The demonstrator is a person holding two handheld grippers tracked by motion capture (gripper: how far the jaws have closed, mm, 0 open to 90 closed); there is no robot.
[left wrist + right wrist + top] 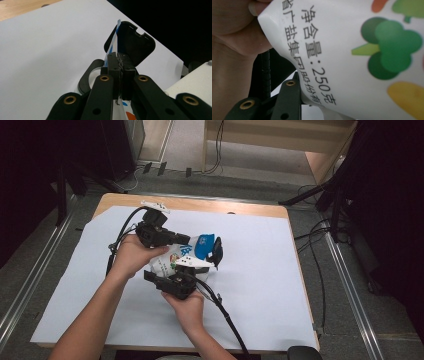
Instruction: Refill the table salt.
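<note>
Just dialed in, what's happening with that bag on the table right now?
A person is working a white printed bag with a hand-held gripper in each hand, over a white sheet on the table. The left hand-held gripper is clamped shut on the bag's thin edge. The right hand-held gripper reaches in at the bag's blue end, with the bag's printed face pressed close to its camera; whether its pads are actually pressing the bag is unclear.
</note>
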